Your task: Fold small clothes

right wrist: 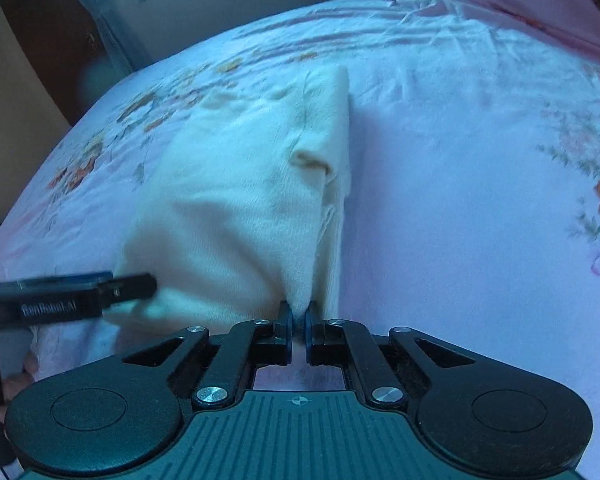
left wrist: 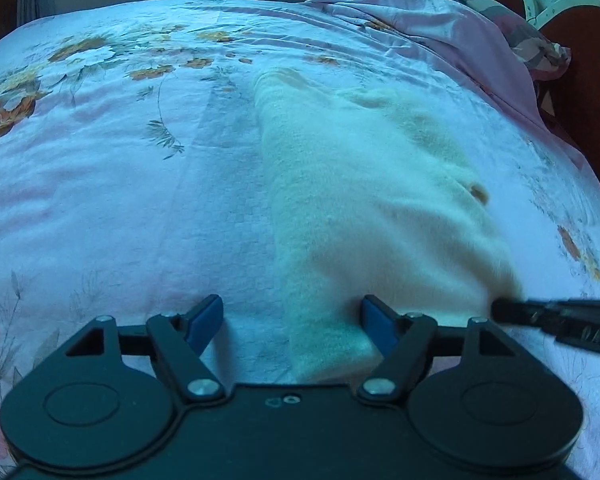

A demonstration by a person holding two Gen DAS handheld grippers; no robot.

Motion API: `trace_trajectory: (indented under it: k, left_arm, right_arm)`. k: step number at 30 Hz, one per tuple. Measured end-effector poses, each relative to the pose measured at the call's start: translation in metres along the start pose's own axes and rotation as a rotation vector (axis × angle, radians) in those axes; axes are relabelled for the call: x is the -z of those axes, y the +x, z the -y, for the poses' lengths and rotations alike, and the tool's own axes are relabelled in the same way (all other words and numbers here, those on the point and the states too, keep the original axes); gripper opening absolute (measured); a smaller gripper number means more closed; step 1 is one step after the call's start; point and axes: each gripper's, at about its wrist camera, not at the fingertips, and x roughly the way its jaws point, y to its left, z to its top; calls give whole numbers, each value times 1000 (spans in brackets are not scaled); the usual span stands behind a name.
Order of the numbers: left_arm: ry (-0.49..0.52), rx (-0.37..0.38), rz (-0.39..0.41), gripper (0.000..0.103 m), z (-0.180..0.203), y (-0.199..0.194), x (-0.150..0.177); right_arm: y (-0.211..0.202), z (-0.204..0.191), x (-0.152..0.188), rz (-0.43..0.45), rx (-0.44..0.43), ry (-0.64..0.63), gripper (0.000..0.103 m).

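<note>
Two claws work one cream knitted garment point(right wrist: 236, 200) on the floral bedsheet point(right wrist: 460, 200): right claw point(right wrist: 299, 314) clamped on its near edge, left claw point(left wrist: 292, 318) apart astride the cloth. Thin pinch may slip; unequal pull skews the fold.

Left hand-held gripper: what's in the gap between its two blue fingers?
In the left wrist view, the left hand-held gripper stands open over the near edge of the cream garment and some floral bedsheet; its pads are not squeezing the cloth.

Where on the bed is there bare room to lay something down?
The bedsheet lies bare left of the cream garment, and right of it too. Crowded: its near edge, with the left gripper and right gripper.
</note>
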Motion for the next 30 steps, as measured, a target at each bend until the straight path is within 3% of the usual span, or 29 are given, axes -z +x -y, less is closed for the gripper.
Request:
trace_trajectory:
  k: [6,11,13,15,16,19,24,30]
  left_arm:
    - [-22,-13,41,71,4,-11,-10]
    - [-11,-44,42,72,13,-3,-16]
    - [1,-63,15,77,15,7,-14]
    - [0,-64,-2,83,12,15,-8]
    - [6,-62,1,84,12,17,-6]
    - [35,-74,8,84,15,16,-3]
    - [31,-72,1,85,15,16,-4]
    - [24,-87,-10,85,16,13,-5]
  right_arm:
    - [-24,-39,-19,186,57,-140,3]
    - [-2,-64,-28,189,69,-203,3]
    - [12,-63,-24,185,120,-227,3]
    - [42,-53,-12,91,202,-265,3]
    - [48,-45,-3,104,190,-271,3]
    - [49,-44,5,133,197,-299,3]
    - [44,-38,6,146,182,-237,3]
    - [30,-44,1,131,182,-233,4]
